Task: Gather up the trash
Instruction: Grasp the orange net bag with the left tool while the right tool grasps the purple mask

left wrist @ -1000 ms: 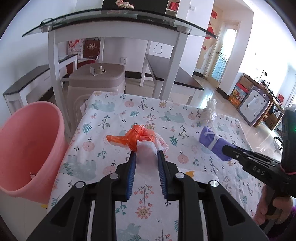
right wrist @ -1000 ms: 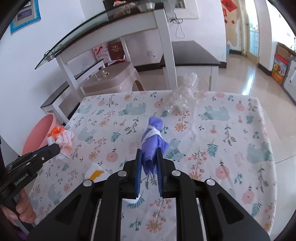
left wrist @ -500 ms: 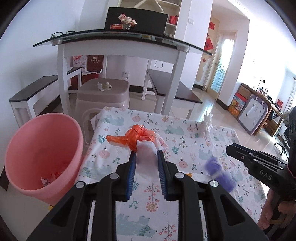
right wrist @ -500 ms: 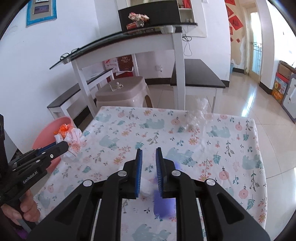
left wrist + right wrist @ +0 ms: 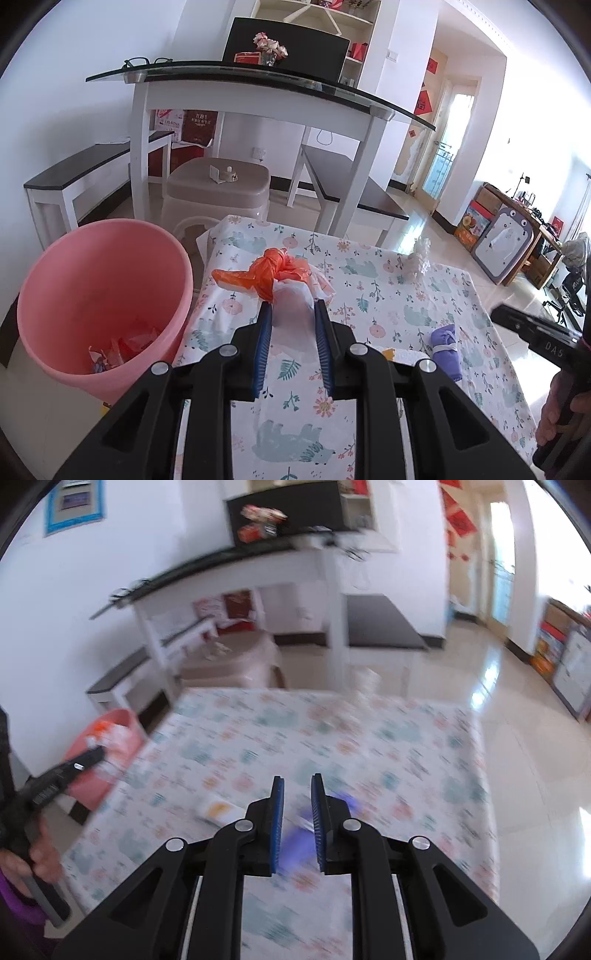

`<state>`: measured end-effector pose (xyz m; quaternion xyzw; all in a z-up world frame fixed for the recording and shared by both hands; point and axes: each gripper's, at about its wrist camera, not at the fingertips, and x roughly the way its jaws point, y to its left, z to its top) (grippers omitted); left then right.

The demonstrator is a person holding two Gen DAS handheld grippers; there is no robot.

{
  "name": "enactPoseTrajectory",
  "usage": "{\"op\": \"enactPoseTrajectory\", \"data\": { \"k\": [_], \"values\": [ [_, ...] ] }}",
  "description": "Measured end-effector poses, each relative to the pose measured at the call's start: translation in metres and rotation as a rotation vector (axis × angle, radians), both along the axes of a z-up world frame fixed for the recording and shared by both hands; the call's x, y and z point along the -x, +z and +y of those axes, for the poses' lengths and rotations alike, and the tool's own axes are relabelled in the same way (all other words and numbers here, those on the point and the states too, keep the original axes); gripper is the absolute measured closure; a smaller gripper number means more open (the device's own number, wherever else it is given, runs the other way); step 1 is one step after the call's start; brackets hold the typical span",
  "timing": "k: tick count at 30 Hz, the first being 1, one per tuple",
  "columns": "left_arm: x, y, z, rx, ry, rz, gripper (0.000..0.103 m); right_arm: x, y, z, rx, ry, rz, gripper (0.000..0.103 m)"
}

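My left gripper (image 5: pixel 292 314) is clamped on the crumpled white-and-orange plastic bag bundle (image 5: pixel 286 280), held raised at frame centre so it can swing to the round pink plastic bin (image 5: pixel 103 295) at lower left, where scraps already lie. My right gripper (image 5: pixel 297 786) has its blue pads apart with nothing between them; the purple cloth wad banded in white (image 5: pixel 445 345) lies on the floral tablecloth (image 5: pixel 369 288) at lower right of the left view, blurred beneath my right fingers. I judge it needs regrasping.
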<state>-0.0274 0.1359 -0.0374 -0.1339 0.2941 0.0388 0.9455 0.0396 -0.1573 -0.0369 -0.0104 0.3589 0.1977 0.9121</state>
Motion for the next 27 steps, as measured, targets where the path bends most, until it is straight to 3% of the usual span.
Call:
{"op": "enactPoseTrajectory", "data": {
  "k": [2, 3, 5, 12, 18, 24, 27],
  "values": [
    [0.0, -0.003, 0.0, 0.008, -0.009, 0.007, 0.081, 0.0, -0.013, -0.017, 0.001, -0.035, 0.055, 0.085],
    [0.0, -0.004, -0.001, 0.008, -0.014, 0.01, 0.081, 0.001, -0.019, -0.024, 0.003, -0.047, 0.081, 0.075],
    [0.0, -0.005, -0.003, 0.003, -0.025, 0.012, 0.081, 0.004, -0.032, -0.037, -0.019, -0.079, 0.135, 0.063],
    [0.0, -0.006, -0.012, -0.003, -0.04, 0.016, 0.081, 0.001, -0.045, -0.022, -0.17, -0.053, 0.228, 0.063],
    [0.004, -0.01, -0.016, -0.005, -0.05, 0.03, 0.081, -0.005, -0.061, 0.019, -0.03, -0.054, 0.25, 0.063],
    [0.002, -0.019, -0.029, -0.019, -0.074, 0.06, 0.081, -0.015, -0.066, 0.025, 0.004, -0.098, 0.232, 0.063],
    [0.002, -0.02, -0.038, -0.031, -0.094, 0.064, 0.081, -0.015, -0.067, 0.025, 0.016, -0.093, 0.221, 0.079]
  ]
}}
